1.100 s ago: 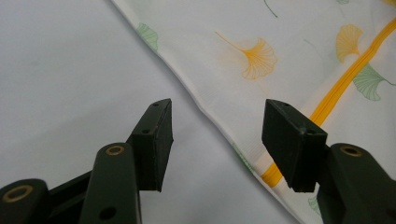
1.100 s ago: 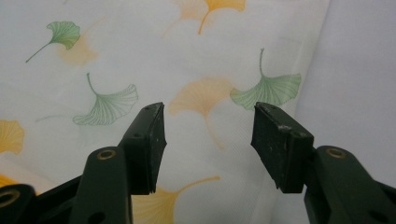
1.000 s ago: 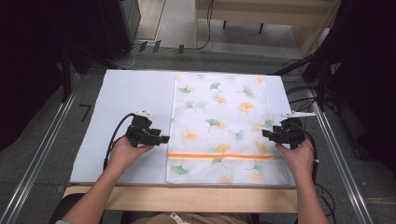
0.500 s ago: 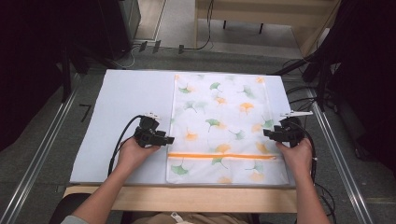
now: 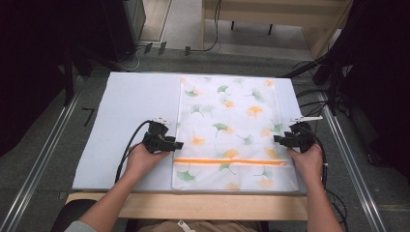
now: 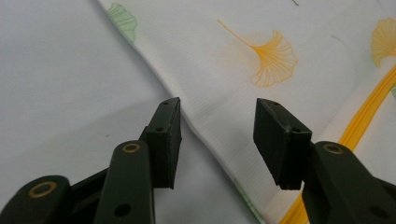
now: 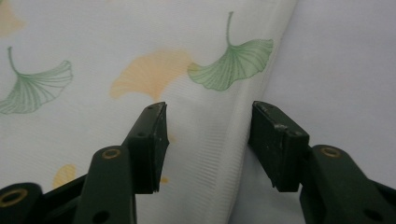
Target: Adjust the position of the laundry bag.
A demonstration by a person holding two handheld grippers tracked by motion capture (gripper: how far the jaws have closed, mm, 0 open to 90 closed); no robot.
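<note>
1. On the pale mat (image 5: 125, 106) lies a flat white bag (image 5: 232, 130) printed with green and orange ginkgo leaves; it covers the mat's right half, its long sides running away from the person; an orange zip (image 5: 229, 161) crosses the bag near its near end.
2. At the bag's left edge sits the left gripper (image 5: 180, 144), held in the left hand (image 5: 142, 159); its tips point rightward at the bag, just above the level of the zip; a black cable (image 5: 126, 152) loops from it back past the hand.
3. Seen from the left gripper view, the left gripper (image 6: 217, 135) has its jaws spread wide with nothing between them but the bag's edge (image 6: 205, 135) below; one jaw is over the mat (image 6: 60, 84), the other over the bag (image 6: 261, 42), close to an orange leaf (image 6: 273, 58); the zip (image 6: 364, 112) runs off to the side.
4. At the bag's right edge sits the right gripper (image 5: 276, 139), held in the right hand (image 5: 305, 159), tips pointing leftward, also just beyond the zip.
5. Seen from the right gripper view, the right gripper (image 7: 208, 140) is likewise wide apart and grips nothing; the bag's edge (image 7: 243, 140) passes between the jaws, one over the bag (image 7: 93, 42), one over the mat (image 7: 341, 70); a green leaf (image 7: 233, 63) lies just ahead.
6. Whether the bag holds anything cannot be told; it lies flat.
</note>
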